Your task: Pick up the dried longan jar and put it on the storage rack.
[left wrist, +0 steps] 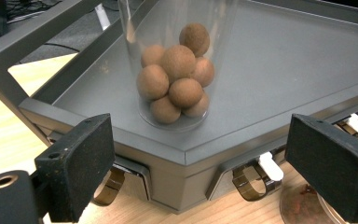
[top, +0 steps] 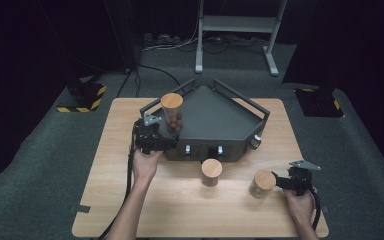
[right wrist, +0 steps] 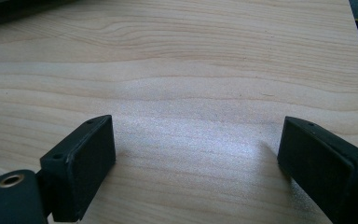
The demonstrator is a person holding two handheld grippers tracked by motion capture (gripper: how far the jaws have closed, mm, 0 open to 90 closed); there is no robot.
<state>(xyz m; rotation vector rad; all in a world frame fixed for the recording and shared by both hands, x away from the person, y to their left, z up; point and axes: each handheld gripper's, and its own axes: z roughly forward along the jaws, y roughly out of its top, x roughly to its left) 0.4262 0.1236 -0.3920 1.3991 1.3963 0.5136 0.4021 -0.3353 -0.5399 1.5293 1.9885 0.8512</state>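
A clear jar point(top: 172, 114) with a wooden lid holds several brown balls point(left wrist: 177, 77) and stands upright on the left front corner of a dark grey tray point(top: 215, 120). My left gripper point(top: 165, 141) is at the tray's front left edge, just short of the jar. In the left gripper view it point(left wrist: 200, 151) is open, and the jar point(left wrist: 182, 28) stands beyond the pads, apart from them. My right gripper point(top: 278, 181) rests at the table's right front, beside a second wooden-lidded jar point(top: 262, 183). In the right gripper view it point(right wrist: 196, 151) is open over bare wood.
A third wooden-lidded jar point(top: 211, 172) stands in front of the tray's middle. The tray has raised rails point(left wrist: 37, 37) and latches point(left wrist: 270, 167) on its front face. Beyond the wooden table point(top: 130, 200) are a metal stand point(top: 237, 25), cables and striped floor bases point(top: 82, 97).
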